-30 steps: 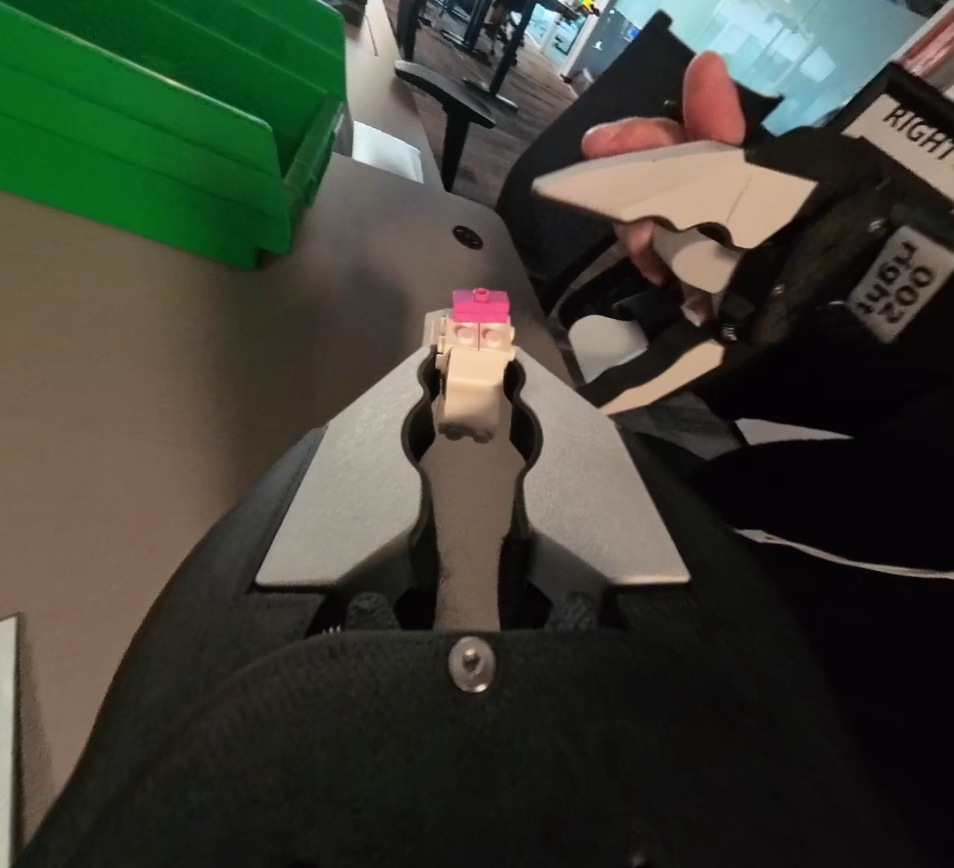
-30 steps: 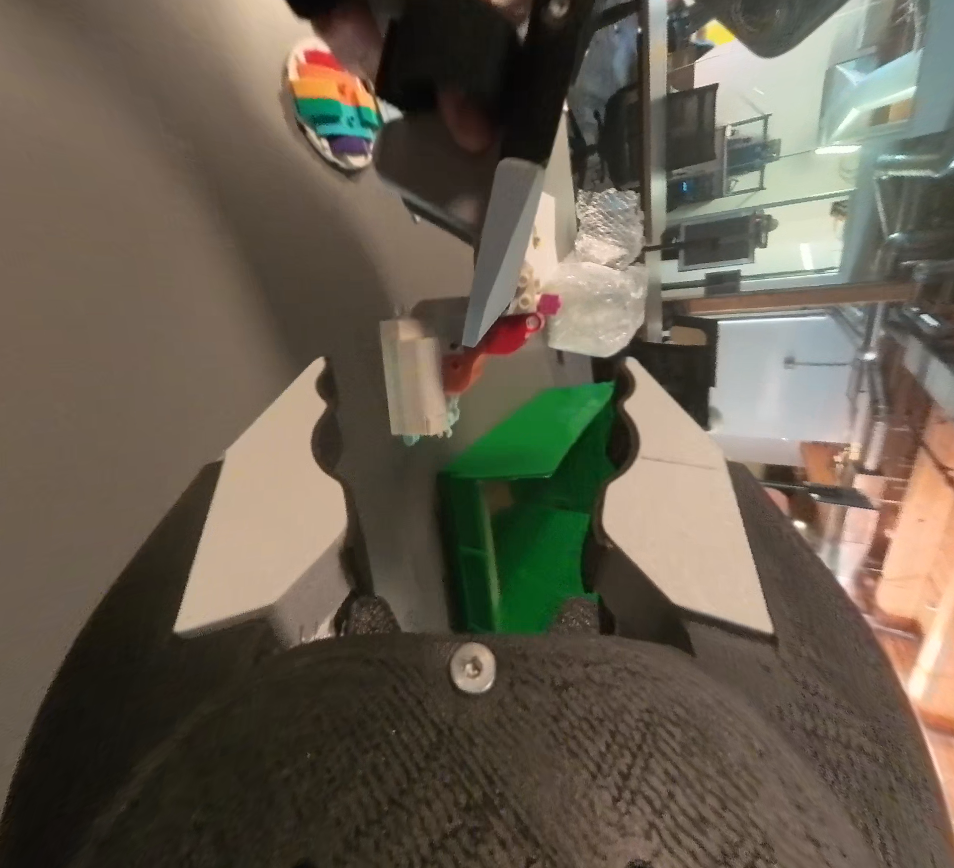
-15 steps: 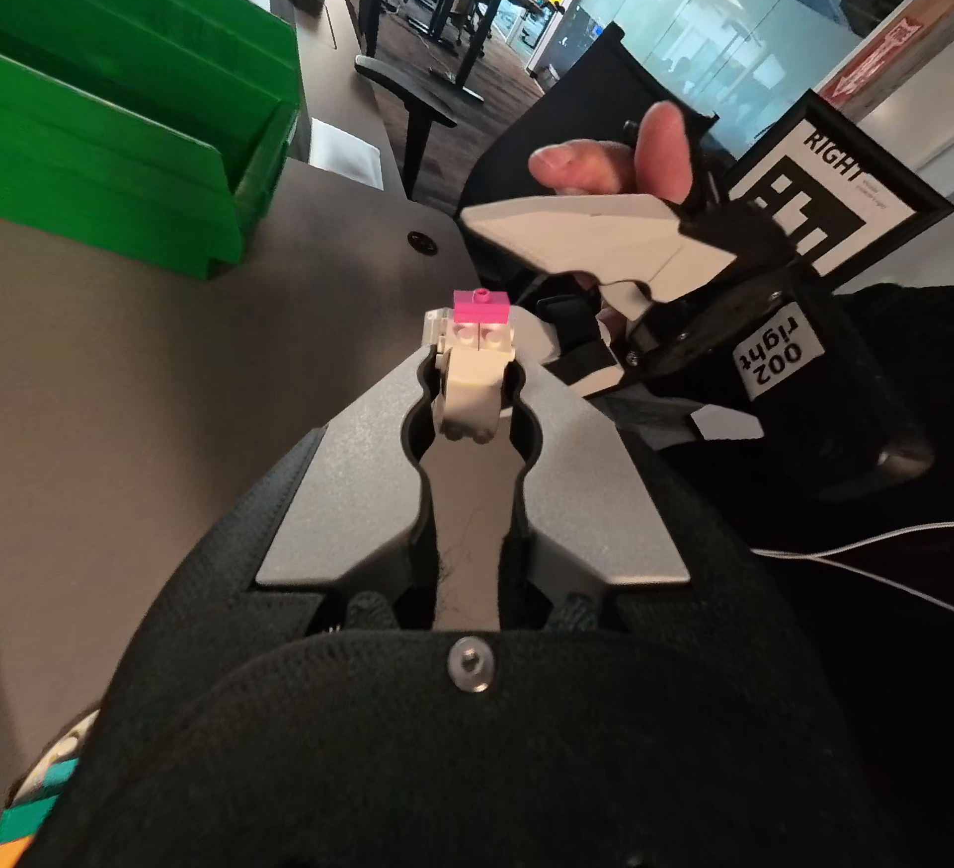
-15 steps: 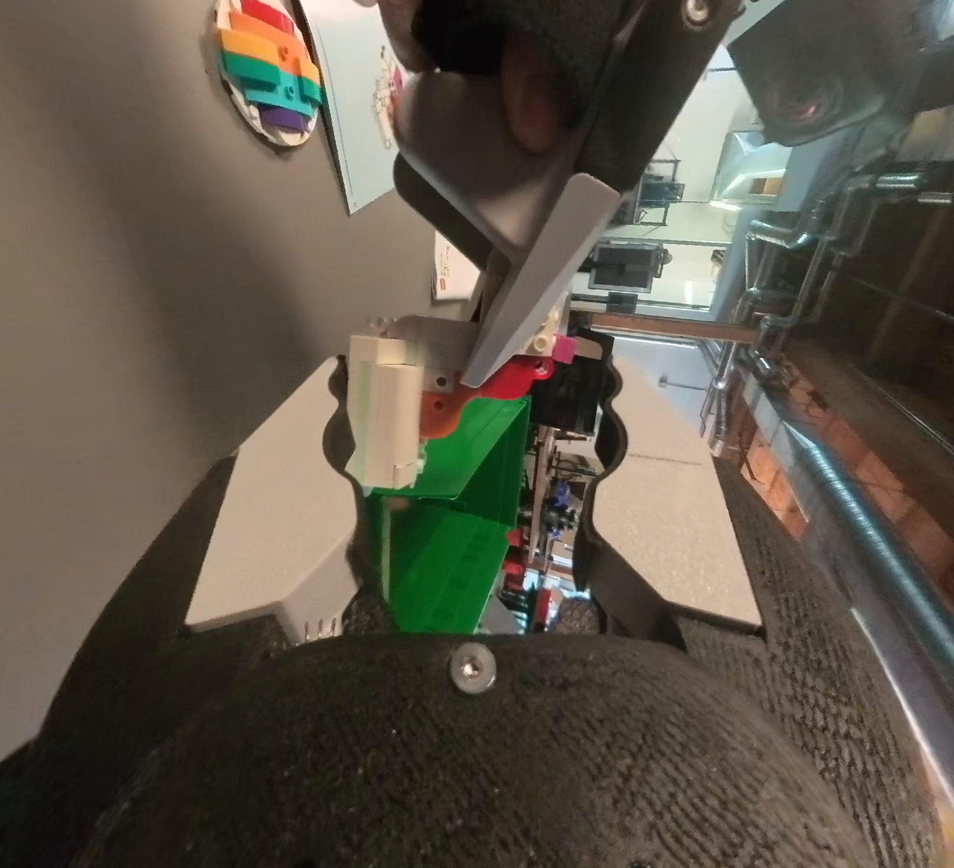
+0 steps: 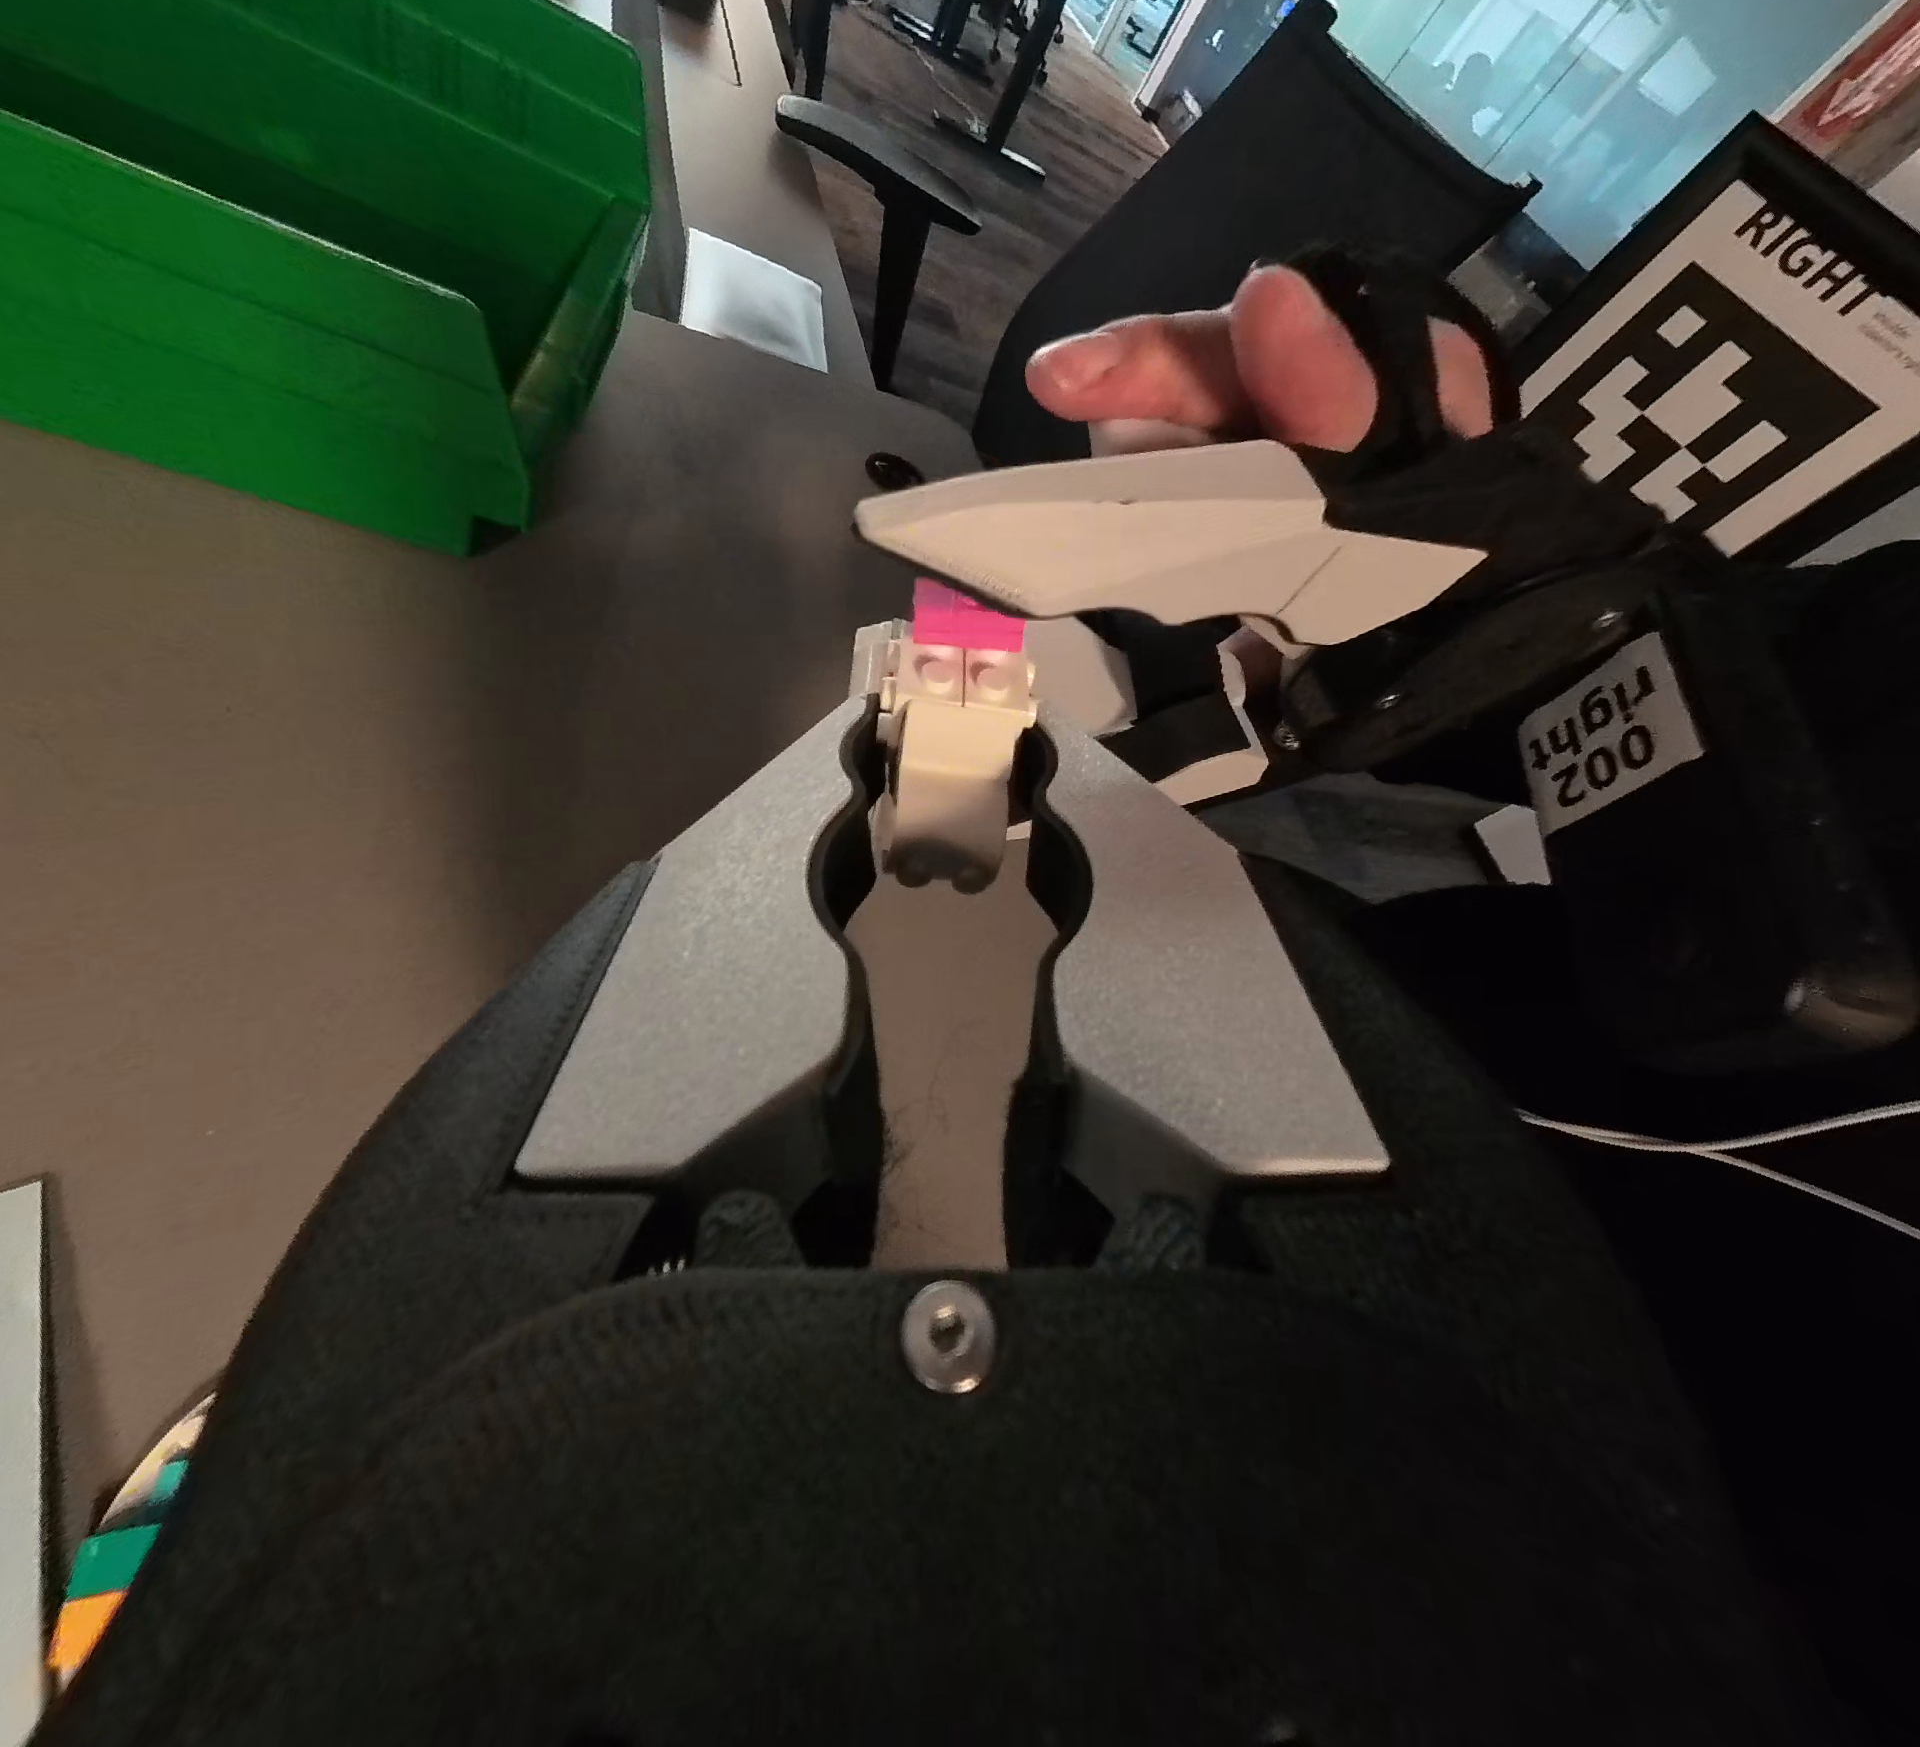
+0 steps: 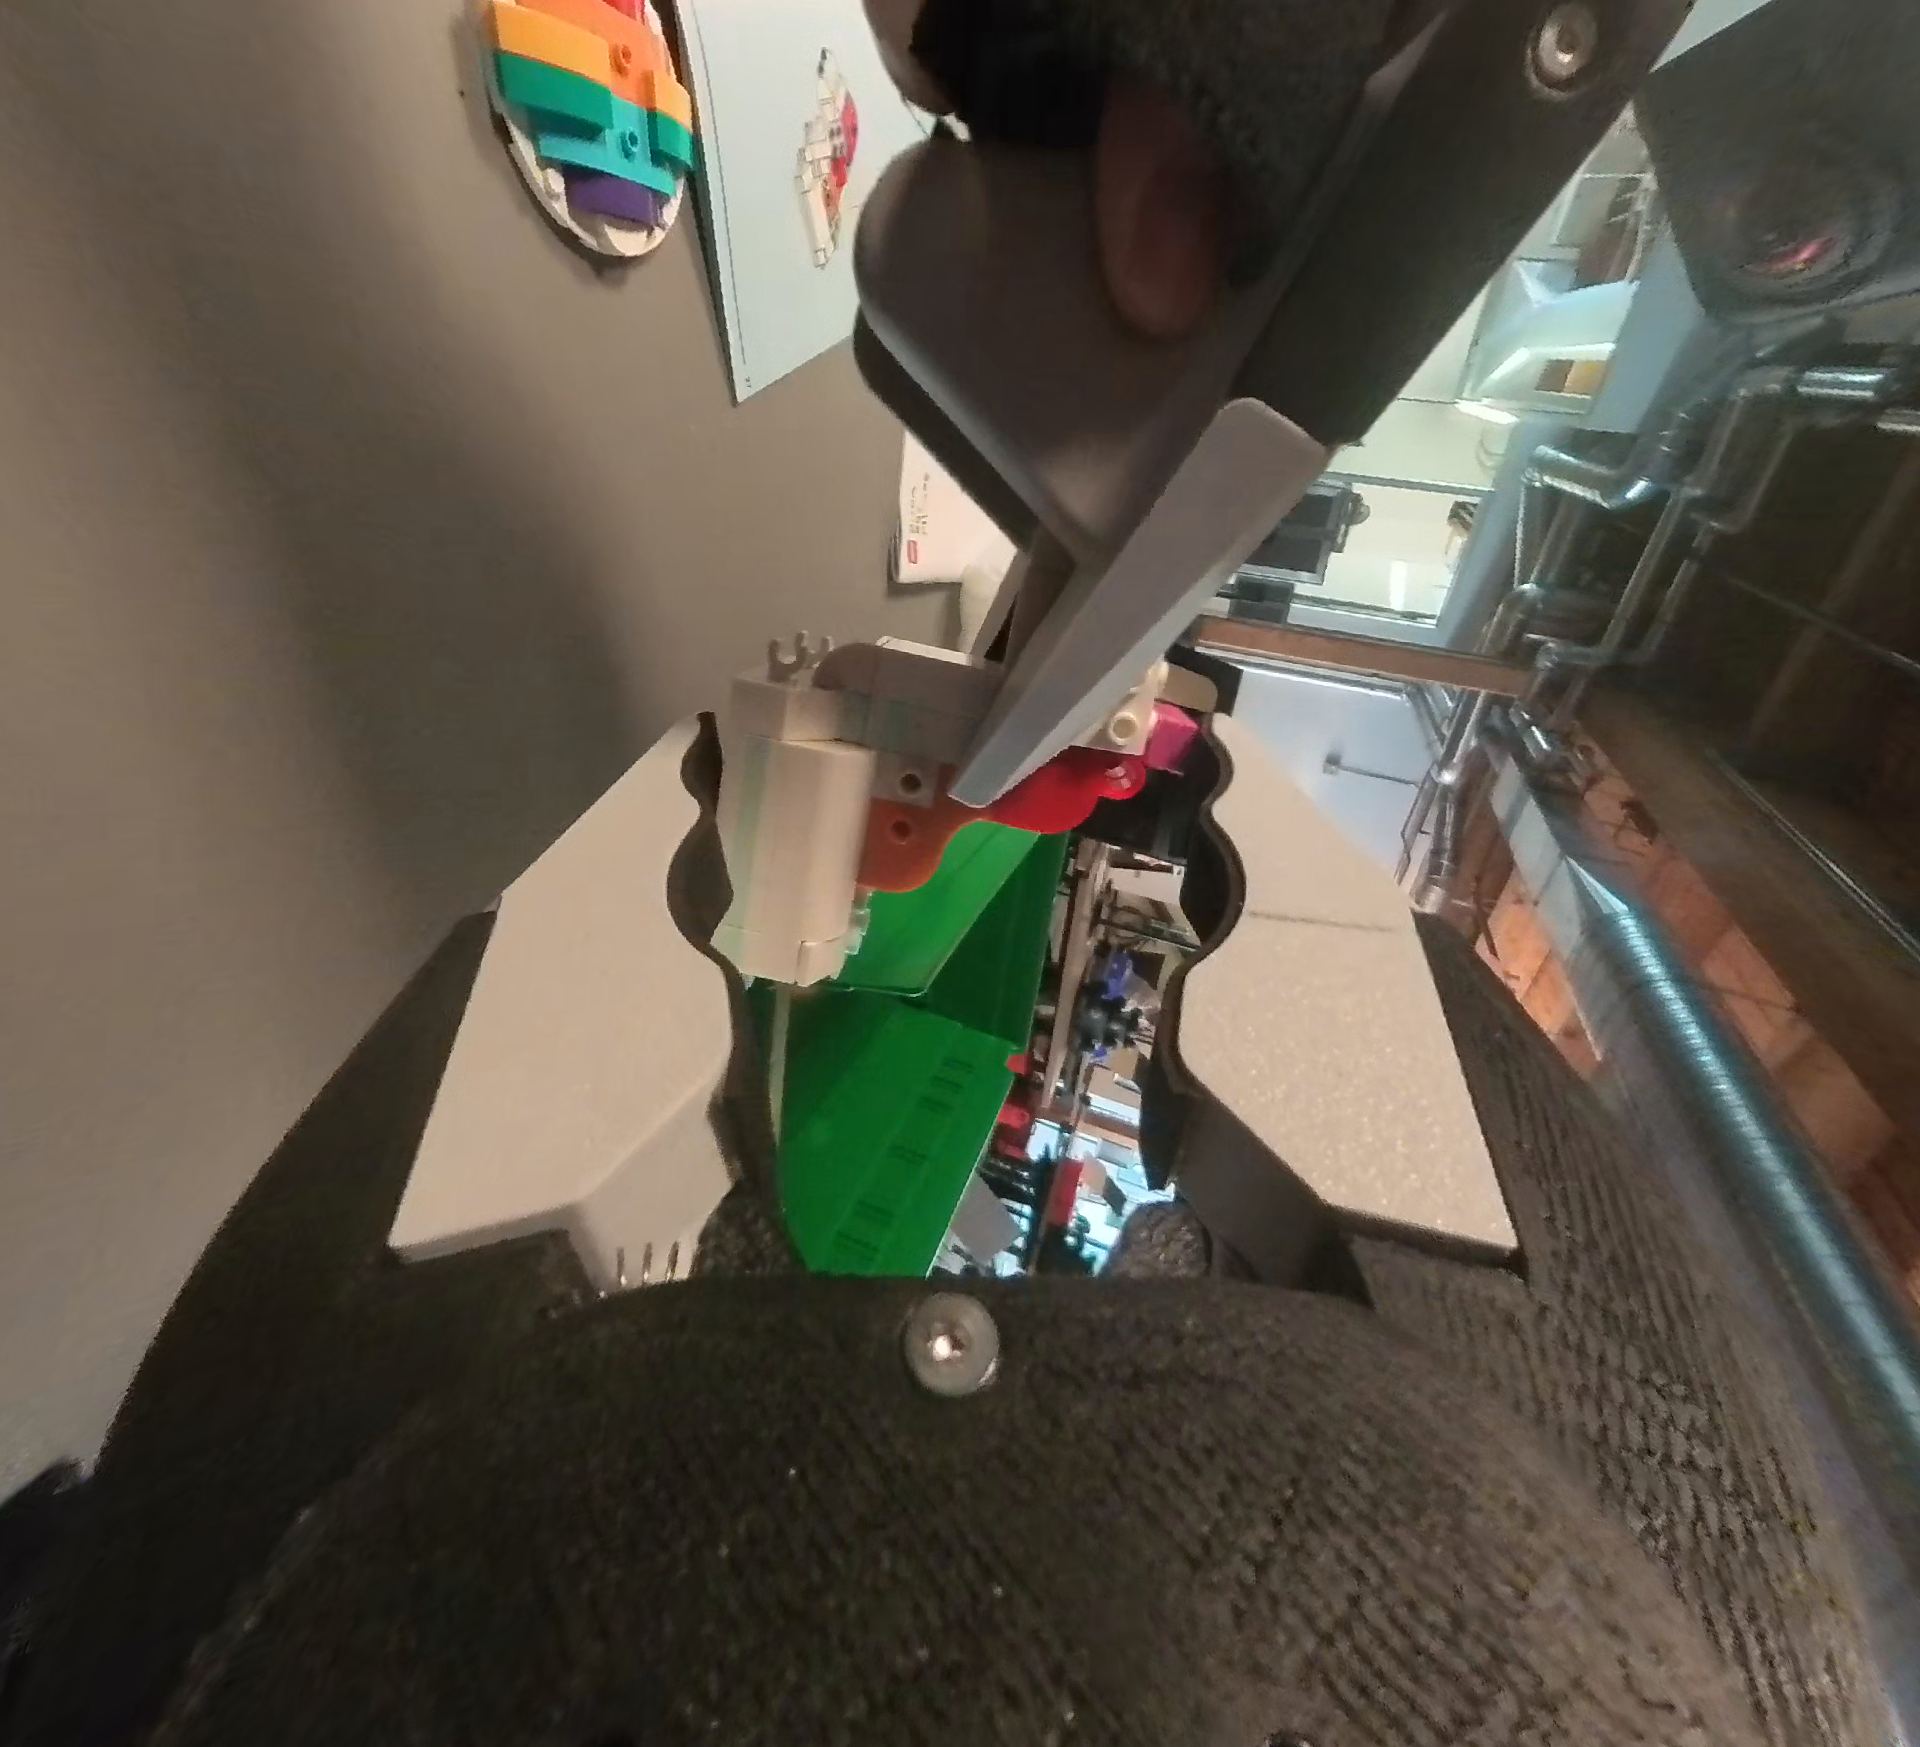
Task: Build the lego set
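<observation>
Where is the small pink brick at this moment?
In the left wrist view the small pink brick sits on top of the white lego assembly held in the left gripper, just under the right gripper's grey finger.

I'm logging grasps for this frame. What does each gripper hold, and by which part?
The left gripper clamps the white lego build by its lower white body. The right gripper is open around that build and holds nothing.

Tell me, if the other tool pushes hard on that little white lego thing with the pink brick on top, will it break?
Probably it stays stiff, being hard plastic. The white lego build is many small pieces clicked together, so a hard sideways push might pop some off, likely the pink brick. The left tool pinches only its narrow end, so it could twist.
</observation>
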A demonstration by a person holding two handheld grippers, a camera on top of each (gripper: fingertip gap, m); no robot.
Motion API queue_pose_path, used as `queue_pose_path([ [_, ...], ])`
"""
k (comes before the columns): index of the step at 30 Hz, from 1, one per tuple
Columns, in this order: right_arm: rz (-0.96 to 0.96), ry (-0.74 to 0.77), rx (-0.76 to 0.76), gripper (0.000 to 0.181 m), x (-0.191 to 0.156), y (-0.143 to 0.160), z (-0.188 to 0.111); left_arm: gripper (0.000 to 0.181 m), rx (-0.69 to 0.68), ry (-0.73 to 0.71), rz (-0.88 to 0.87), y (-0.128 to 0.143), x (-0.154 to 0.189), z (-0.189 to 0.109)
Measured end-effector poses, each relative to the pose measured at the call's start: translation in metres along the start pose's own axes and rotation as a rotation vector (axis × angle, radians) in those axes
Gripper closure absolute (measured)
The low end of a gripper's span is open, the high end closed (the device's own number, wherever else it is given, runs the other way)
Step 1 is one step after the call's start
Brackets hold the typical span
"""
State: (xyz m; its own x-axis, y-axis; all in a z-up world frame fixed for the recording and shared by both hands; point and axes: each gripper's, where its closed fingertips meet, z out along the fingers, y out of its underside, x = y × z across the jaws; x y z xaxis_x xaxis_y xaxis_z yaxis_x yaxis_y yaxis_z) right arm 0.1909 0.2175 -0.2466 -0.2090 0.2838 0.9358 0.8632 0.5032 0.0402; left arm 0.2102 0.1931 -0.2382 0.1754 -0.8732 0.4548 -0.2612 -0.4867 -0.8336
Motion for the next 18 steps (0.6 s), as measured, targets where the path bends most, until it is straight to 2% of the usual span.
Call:
queue_pose_path([
  [18,-0.082,-0.017,-0.029,0.093,-0.0085,0.0029,-0.001,0.158,-0.038,-0.032,0.009,0.0077,-0.0022,0.0051],
])
